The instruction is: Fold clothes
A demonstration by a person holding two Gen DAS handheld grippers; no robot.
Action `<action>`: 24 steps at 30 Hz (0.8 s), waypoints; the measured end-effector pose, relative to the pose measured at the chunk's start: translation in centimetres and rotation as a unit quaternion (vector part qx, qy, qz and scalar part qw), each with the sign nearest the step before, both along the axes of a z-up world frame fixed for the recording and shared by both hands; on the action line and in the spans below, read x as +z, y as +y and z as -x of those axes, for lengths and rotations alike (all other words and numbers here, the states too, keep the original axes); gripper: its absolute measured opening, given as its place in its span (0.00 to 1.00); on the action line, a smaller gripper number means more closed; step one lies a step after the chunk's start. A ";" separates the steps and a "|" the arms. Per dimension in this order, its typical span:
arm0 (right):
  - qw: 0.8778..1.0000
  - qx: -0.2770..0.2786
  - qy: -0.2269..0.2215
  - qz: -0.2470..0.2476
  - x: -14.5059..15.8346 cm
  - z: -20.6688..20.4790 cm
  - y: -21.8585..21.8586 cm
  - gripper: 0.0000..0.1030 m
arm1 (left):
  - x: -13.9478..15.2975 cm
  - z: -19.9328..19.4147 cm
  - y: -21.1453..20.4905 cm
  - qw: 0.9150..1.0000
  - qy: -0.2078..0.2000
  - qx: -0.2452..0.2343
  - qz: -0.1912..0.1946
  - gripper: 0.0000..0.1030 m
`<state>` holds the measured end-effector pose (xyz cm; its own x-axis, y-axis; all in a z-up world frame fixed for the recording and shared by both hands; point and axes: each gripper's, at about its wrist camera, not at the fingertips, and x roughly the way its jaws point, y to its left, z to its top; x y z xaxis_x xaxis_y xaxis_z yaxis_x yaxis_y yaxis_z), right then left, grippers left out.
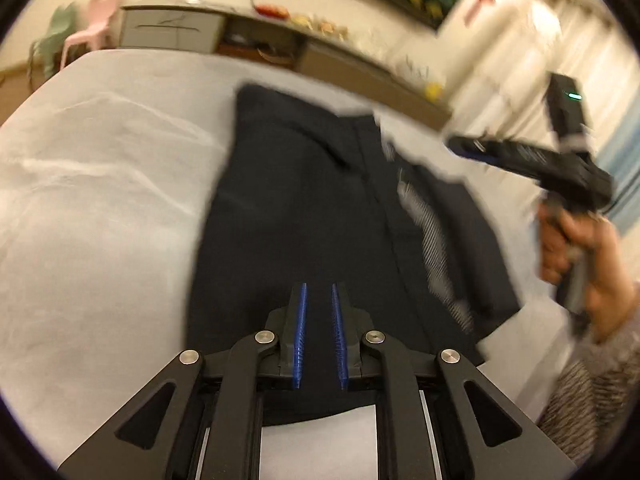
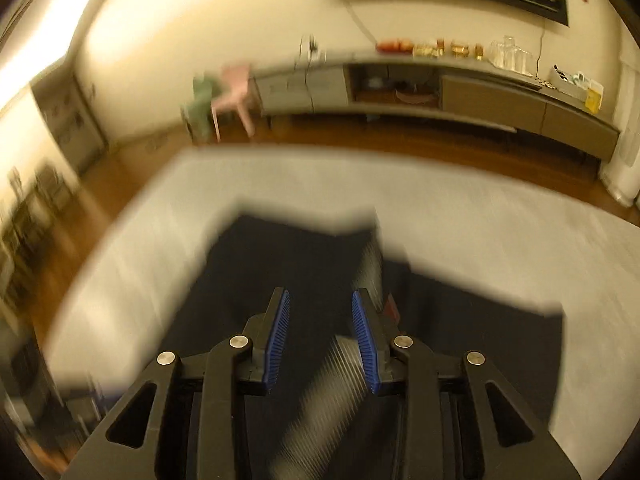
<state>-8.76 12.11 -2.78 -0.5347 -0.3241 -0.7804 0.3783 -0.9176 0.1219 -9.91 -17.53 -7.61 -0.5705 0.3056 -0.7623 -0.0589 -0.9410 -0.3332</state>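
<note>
A dark navy garment (image 1: 304, 216) with a grey-white striped band (image 1: 434, 248) lies flat on the white table cover (image 1: 88, 208). My left gripper (image 1: 320, 292) hovers over its near part, jaws a small gap apart, nothing between them. My right gripper (image 2: 320, 300) is open and empty above the same garment (image 2: 288, 264), whose striped band (image 2: 340, 364) runs under it. In the left wrist view the right gripper (image 1: 464, 146) is held up in the air at the right, above the garment's right edge. Both views are blurred.
A long low sideboard (image 2: 460, 92) with small items on top stands along the far wall. A pink chair (image 2: 234, 96) and a green chair (image 2: 202, 100) stand at its left. Wooden floor (image 2: 120, 184) lies beyond the table's far edge.
</note>
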 end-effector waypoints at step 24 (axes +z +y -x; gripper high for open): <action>0.971 -0.201 -0.034 0.125 -7.3 -12.2 19.9 0.67 | 9.6 12.5 29.9 0.979 -0.050 -0.197 0.013 0.69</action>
<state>3.44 31.97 -10.04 -0.6069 -0.2837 -0.7424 -0.0206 -0.9282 0.3715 -22.40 12.33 2.04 -0.3346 0.4668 -0.8186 -0.3878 -0.8600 -0.3318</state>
